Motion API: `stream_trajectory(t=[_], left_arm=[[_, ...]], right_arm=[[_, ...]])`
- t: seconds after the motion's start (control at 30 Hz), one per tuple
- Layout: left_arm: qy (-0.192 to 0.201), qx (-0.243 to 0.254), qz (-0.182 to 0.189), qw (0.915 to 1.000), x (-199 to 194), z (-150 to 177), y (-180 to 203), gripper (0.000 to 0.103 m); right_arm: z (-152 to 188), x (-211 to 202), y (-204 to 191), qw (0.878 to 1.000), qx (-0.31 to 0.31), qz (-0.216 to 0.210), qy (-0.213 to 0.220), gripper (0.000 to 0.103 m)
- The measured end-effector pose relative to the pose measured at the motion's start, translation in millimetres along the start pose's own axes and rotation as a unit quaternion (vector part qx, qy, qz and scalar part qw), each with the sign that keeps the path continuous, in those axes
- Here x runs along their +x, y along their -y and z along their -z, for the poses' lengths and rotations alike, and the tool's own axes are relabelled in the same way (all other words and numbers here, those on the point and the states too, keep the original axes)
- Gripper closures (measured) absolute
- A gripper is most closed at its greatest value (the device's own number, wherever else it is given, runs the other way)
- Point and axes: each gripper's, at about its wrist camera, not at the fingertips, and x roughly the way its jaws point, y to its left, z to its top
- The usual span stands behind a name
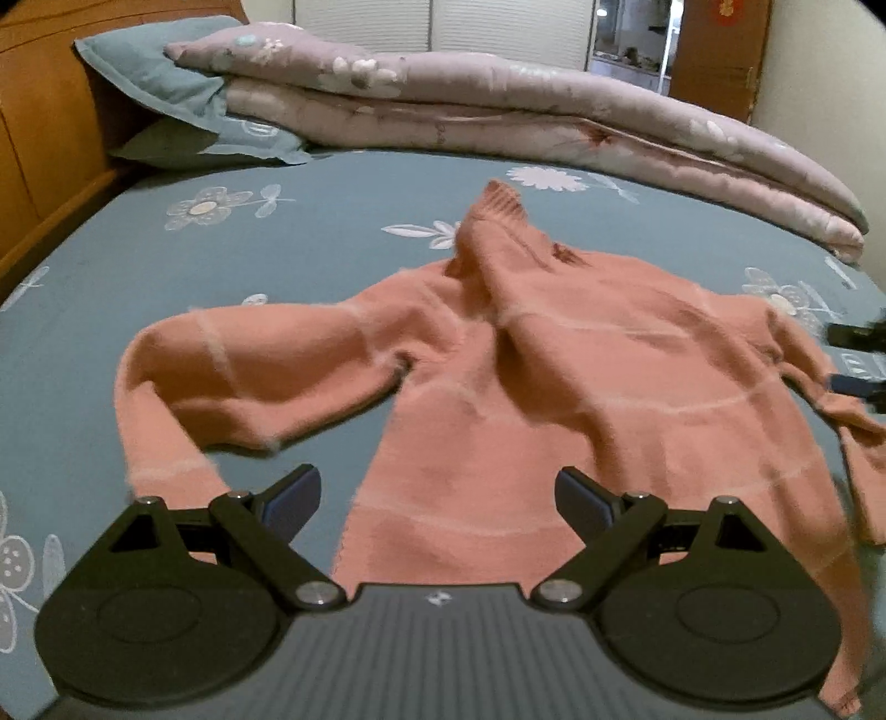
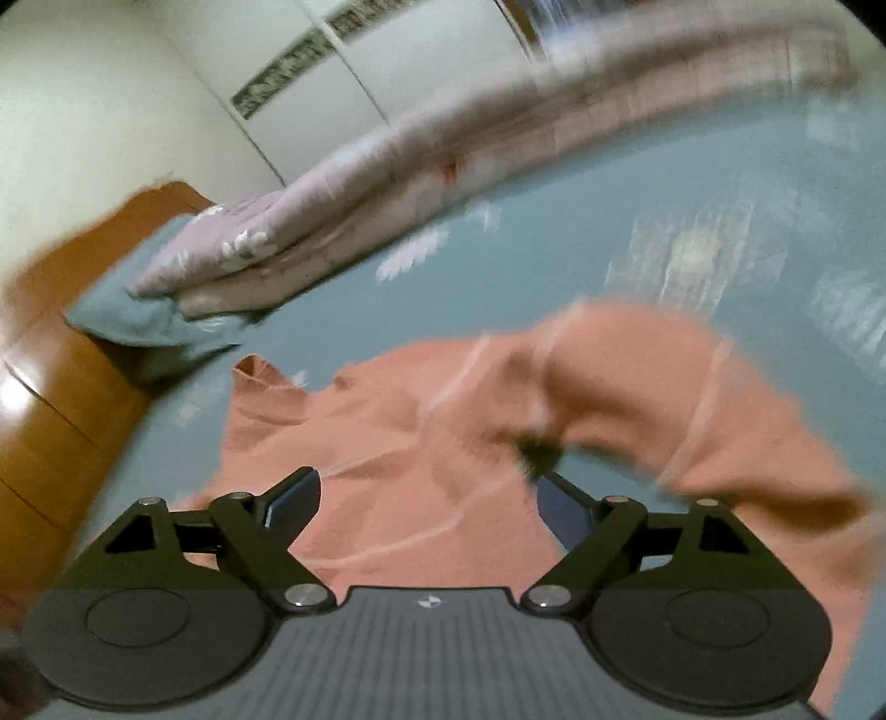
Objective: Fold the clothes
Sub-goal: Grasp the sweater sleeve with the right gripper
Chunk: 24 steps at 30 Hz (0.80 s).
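Nearest, left gripper (image 1: 437, 493) spread wide above the lower body of a salmon-pink sweater (image 1: 531, 376), nothing between the dark blue pads (image 1: 293, 498), nothing held. Right gripper (image 2: 426, 498) likewise gaping over the sweater's pink knit from the other side, jaws empty, pads clear of the cloth; that view badly smeared. Same right gripper glimpsed at the far right edge of the left wrist view as two dark fingertips (image 1: 855, 360), just beside the sweater's right sleeve.

Sweater laid on a bed sheet (image 1: 332, 232), teal-blue and printed with pale flowers. Body roughly flat, thin light stripes across it. Left sleeve (image 1: 183, 382) bent out and back toward the hem. Ribbed collar (image 1: 501, 205) pointing away toward the far side of the bed, a fold of knit rumpled below it. Right sleeve trailing off toward the near right corner.

Beyond the sweater, open sheet, then a folded pinkish-mauve quilt (image 1: 498, 105) with faint floral print, stretched along the far side of the bed. Teal pillow (image 1: 166, 94) tucked under the quilt's left end. Orange-brown wooden headboard (image 1: 39, 127) at far left. Farthest back, pale wardrobe doors (image 1: 443, 25), a brown wooden door (image 1: 720, 61) and cream wall at right.
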Motion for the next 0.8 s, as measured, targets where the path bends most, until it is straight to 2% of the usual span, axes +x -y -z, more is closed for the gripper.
stream_trajectory(t=[0.23,0.33,0.47,0.5,0.53,0.57,0.6,0.7,0.8], left_arm=[[-0.014,0.016,-0.012,0.9997,5,0,11,0.011],[-0.018,0.020,-0.019,0.9994,8,-2,12,0.011],[-0.018,0.017,-0.021,0.9995,11,-5,11,0.011],[-0.018,0.017,-0.020,0.9995,12,-6,12,0.011],[-0.018,0.017,-0.020,0.9995,12,-7,12,0.011],[-0.017,0.019,-0.019,0.9995,13,-7,12,0.011],[-0.016,0.020,-0.019,0.9995,14,-8,11,0.011],[-0.019,0.026,-0.020,0.9993,18,-10,12,0.011],[-0.019,0.029,-0.018,0.9992,21,-13,12,0.011]], right_arm=[[-18,69,40,0.997,0.071,-0.004,-0.028,0.015],[-19,85,37,0.997,0.066,-0.001,-0.030,0.015],[-17,90,25,0.999,0.042,0.022,-0.011,0.015],[-17,91,21,0.999,0.037,0.029,-0.007,0.024],[-16,91,18,0.999,0.031,0.035,-0.003,0.045],[-21,98,22,0.999,0.026,0.046,-0.003,0.056],[-23,98,26,0.998,0.024,0.056,-0.001,0.071],[-18,84,25,0.997,0.014,0.071,0.028,0.077],[-14,69,17,0.992,-0.002,0.110,0.058,0.079]])
